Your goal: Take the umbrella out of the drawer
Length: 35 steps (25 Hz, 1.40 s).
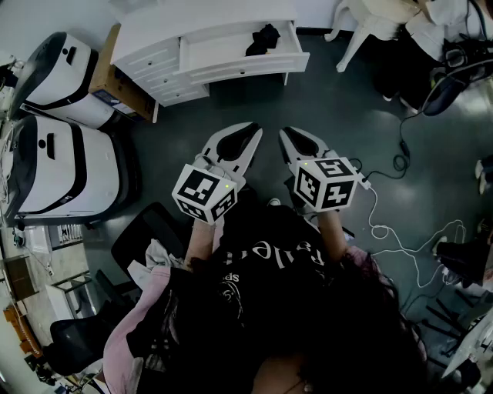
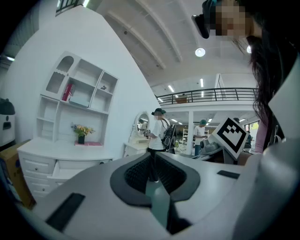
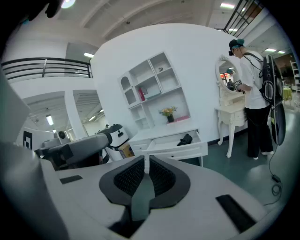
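A black folded umbrella (image 1: 264, 38) lies at the right end of the open drawer (image 1: 246, 66) of a white cabinet (image 1: 192, 19) at the far side of the floor. In the right gripper view the umbrella (image 3: 186, 139) shows in the drawer (image 3: 176, 147), straight ahead and well beyond the jaws. My left gripper (image 1: 240, 132) and right gripper (image 1: 295, 135) are held side by side in front of the person's body, far short of the cabinet. Both are shut with nothing between the jaws, as the left gripper (image 2: 152, 157) and right gripper (image 3: 146, 159) also show in their own views.
Two white machines (image 1: 58, 73) (image 1: 65, 169) stand at the left, with a cardboard box (image 1: 115, 85) beside the cabinet. A white chair (image 1: 370, 27) is at the far right; cables (image 1: 393, 231) trail over the floor. A person (image 3: 253, 89) stands at a dressing table (image 3: 229, 112).
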Motion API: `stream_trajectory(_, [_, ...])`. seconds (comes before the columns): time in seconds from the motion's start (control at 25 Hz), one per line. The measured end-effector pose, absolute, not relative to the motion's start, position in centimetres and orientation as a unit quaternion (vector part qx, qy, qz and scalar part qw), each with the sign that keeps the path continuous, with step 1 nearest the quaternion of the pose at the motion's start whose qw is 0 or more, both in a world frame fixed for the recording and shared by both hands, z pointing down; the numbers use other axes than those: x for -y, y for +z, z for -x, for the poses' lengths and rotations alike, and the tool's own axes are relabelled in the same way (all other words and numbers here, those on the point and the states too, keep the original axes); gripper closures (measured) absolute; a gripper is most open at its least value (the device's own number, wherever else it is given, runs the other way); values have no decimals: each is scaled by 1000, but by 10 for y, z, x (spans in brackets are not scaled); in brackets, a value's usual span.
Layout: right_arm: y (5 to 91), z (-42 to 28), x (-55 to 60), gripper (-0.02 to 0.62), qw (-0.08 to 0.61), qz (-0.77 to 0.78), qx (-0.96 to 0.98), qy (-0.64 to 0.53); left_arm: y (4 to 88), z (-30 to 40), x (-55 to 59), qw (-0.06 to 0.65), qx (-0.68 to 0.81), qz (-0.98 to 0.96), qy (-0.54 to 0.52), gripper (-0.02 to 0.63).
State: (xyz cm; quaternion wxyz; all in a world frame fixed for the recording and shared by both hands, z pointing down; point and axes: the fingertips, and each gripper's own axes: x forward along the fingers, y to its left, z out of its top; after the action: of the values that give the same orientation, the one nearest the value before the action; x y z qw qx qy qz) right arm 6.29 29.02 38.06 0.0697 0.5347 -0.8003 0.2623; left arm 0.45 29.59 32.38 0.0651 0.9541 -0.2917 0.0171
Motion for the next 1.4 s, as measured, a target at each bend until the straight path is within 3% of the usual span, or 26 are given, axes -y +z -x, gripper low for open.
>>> stream_trajectory(0.76, [397, -73, -269, 531, 69, -528, 798, 280, 344, -19, -273, 89, 291, -952, 44, 566])
stream_trajectory(1.4, [417, -73, -117, 531, 64, -570, 759, 308, 360, 4, -122, 101, 267, -957, 49, 566])
